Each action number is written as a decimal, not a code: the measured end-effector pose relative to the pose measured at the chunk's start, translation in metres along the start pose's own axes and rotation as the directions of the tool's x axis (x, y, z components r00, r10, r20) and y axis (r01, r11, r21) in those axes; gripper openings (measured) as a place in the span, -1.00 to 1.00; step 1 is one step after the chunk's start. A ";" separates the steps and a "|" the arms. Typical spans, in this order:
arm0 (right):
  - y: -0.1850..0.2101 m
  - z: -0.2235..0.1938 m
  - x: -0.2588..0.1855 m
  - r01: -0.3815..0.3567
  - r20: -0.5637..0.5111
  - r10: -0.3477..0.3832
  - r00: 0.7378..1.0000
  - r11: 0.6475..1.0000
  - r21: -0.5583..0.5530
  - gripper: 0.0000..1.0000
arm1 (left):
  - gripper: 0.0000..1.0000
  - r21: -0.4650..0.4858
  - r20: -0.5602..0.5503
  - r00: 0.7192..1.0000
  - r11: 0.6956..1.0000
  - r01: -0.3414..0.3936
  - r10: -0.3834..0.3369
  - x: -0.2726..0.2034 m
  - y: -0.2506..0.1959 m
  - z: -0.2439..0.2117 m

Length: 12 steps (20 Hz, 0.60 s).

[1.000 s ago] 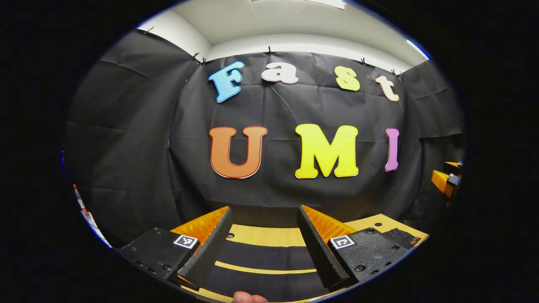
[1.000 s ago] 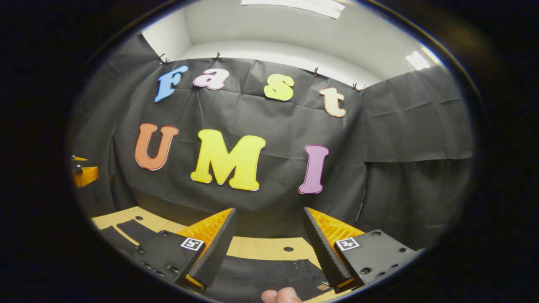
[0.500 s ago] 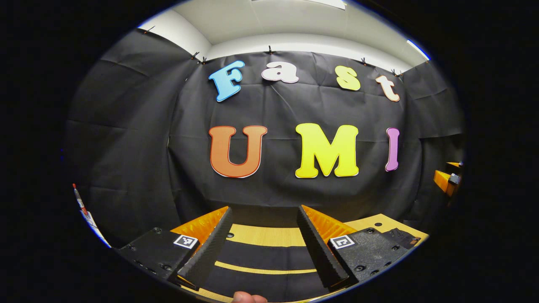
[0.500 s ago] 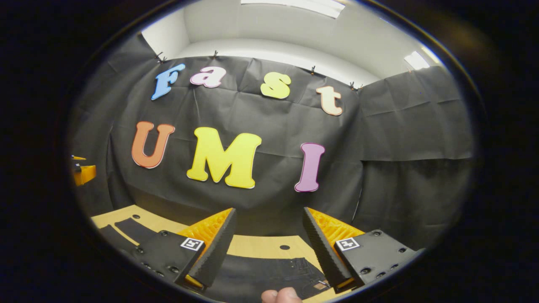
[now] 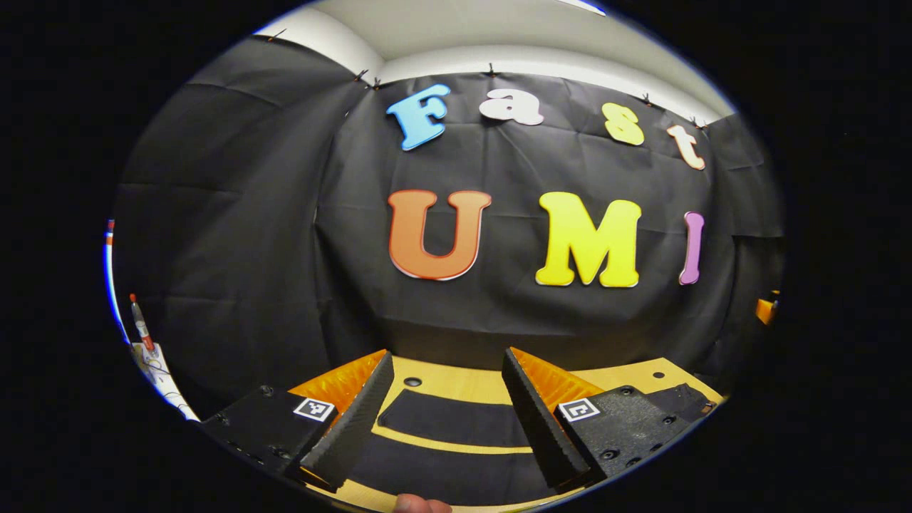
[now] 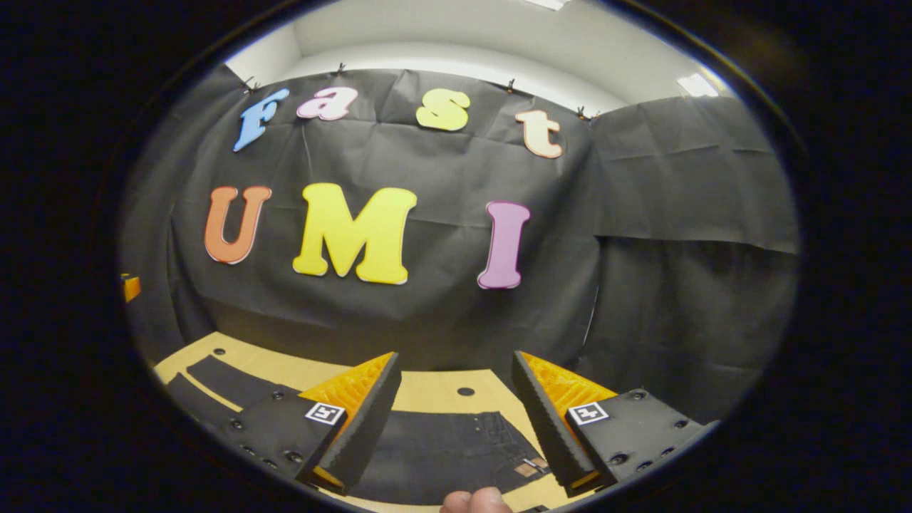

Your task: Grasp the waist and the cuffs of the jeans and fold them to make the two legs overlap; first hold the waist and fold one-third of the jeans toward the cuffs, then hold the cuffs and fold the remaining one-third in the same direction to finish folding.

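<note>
Dark jeans lie flat on a wooden table. In the left gripper view the two legs run side by side across the table, with a thin strip of wood showing between them. My left gripper hovers above them, open and holding nothing. In the right gripper view the waist end of the jeans, with its small tan patch, lies under my right gripper, which is also open and holding nothing. The legs stretch away to the left in that view.
The black cloth wall rises just behind the table's far edge. Small round holes dot the tabletop. A thumb shows at the bottom of each view. A red-capped pen stands at the far left. An orange part of the other gripper shows at the right.
Both grippers have tipped downward and moved forward, so more of the table and jeans shows between their fingers. Both stay open.
</note>
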State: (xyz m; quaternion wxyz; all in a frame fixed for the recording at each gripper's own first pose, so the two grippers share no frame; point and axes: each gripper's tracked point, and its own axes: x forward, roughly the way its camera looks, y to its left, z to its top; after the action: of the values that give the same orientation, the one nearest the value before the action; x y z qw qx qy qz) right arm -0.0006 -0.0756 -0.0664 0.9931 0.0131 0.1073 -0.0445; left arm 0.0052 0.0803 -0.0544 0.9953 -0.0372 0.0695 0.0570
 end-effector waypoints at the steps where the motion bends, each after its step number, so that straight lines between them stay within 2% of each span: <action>1: -0.008 -0.015 0.001 -0.005 -0.049 0.005 0.999 1.000 0.004 0.95 | 1.00 -0.022 -0.045 0.999 0.999 -0.026 0.025 0.002 0.017 -0.015; 3: -0.026 -0.052 0.003 -0.010 -0.170 0.014 0.985 1.000 0.025 0.95 | 0.96 -0.093 -0.146 0.987 0.992 -0.082 0.068 0.002 0.051 -0.049; 4: -0.035 -0.073 0.004 -0.015 -0.239 0.027 0.971 0.999 0.051 0.96 | 0.96 -0.137 -0.216 0.973 0.984 -0.110 0.079 0.001 0.067 -0.072; 6: -0.056 -0.113 0.006 0.016 -0.369 0.027 0.929 0.994 0.112 0.96 | 0.98 -0.220 -0.354 0.930 0.956 -0.192 0.105 -0.004 0.098 -0.120; 7: -0.070 -0.133 0.010 0.050 -0.425 0.014 0.905 0.989 0.139 0.96 | 0.97 -0.273 -0.420 0.900 0.929 -0.249 0.118 -0.006 0.112 -0.142; 8: -0.081 -0.151 0.012 0.089 -0.475 0.001 0.880 0.982 0.166 0.96 | 0.98 -0.338 -0.489 0.865 0.890 -0.307 0.112 -0.009 0.118 -0.164; 9: -0.088 -0.169 0.015 0.121 -0.529 -0.002 0.849 0.974 0.189 0.96 | 0.98 -0.402 -0.562 0.821 0.834 -0.377 0.100 -0.012 0.124 -0.186; 10: -0.094 -0.187 0.015 0.159 -0.579 -0.007 0.816 0.964 0.212 0.96 | 0.98 -0.452 -0.638 0.766 0.766 -0.457 0.080 -0.017 0.126 -0.208; 11: -0.096 -0.201 0.017 0.194 -0.625 -0.006 0.780 0.953 0.233 0.99 | 0.99 -0.502 -0.688 0.724 0.687 -0.526 0.051 -0.021 0.124 -0.223; 12: -0.099 -0.214 0.020 0.229 -0.665 0.000 0.747 0.939 0.257 0.96 | 0.98 -0.551 -0.711 0.702 0.598 -0.582 0.028 -0.021 0.122 -0.232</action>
State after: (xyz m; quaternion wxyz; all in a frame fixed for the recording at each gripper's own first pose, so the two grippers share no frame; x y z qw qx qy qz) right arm -0.0356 -0.1685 -0.2813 0.8715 0.1832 0.4400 -0.1156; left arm -0.0609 0.1802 -0.2882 0.7739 -0.4439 0.3784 0.2465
